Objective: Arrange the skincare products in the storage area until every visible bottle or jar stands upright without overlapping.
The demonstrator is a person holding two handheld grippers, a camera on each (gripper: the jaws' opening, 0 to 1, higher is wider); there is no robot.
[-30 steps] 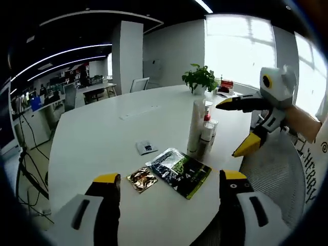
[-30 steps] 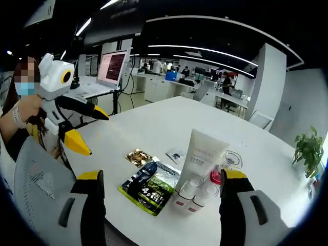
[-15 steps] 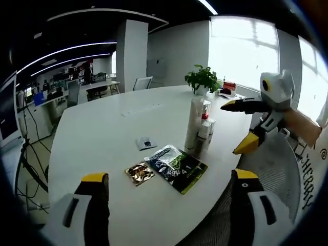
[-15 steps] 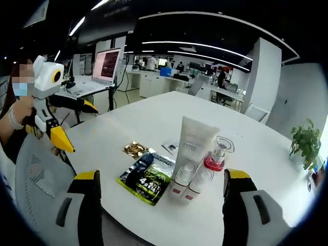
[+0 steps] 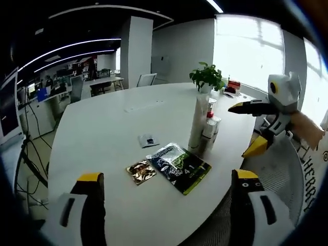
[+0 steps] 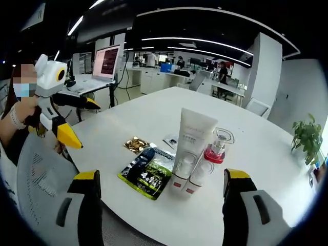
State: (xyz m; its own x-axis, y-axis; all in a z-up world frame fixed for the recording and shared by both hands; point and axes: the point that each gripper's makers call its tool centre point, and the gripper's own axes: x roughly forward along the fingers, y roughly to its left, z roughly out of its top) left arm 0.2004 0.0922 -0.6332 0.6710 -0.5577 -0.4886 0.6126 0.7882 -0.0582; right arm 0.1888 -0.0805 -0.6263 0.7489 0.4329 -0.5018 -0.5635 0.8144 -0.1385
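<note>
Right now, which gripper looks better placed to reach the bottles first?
Probably the right gripper: the white tube and small bottles stand straight ahead between its open jaws. The left gripper faces the flat packets.

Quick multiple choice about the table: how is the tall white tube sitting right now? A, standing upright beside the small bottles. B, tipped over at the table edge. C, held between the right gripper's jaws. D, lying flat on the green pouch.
A: in the right gripper view the tall white tube stands upright on the table, close beside the small bottles, with the green pouch lying flat next to them and no gripper holding it.
</note>
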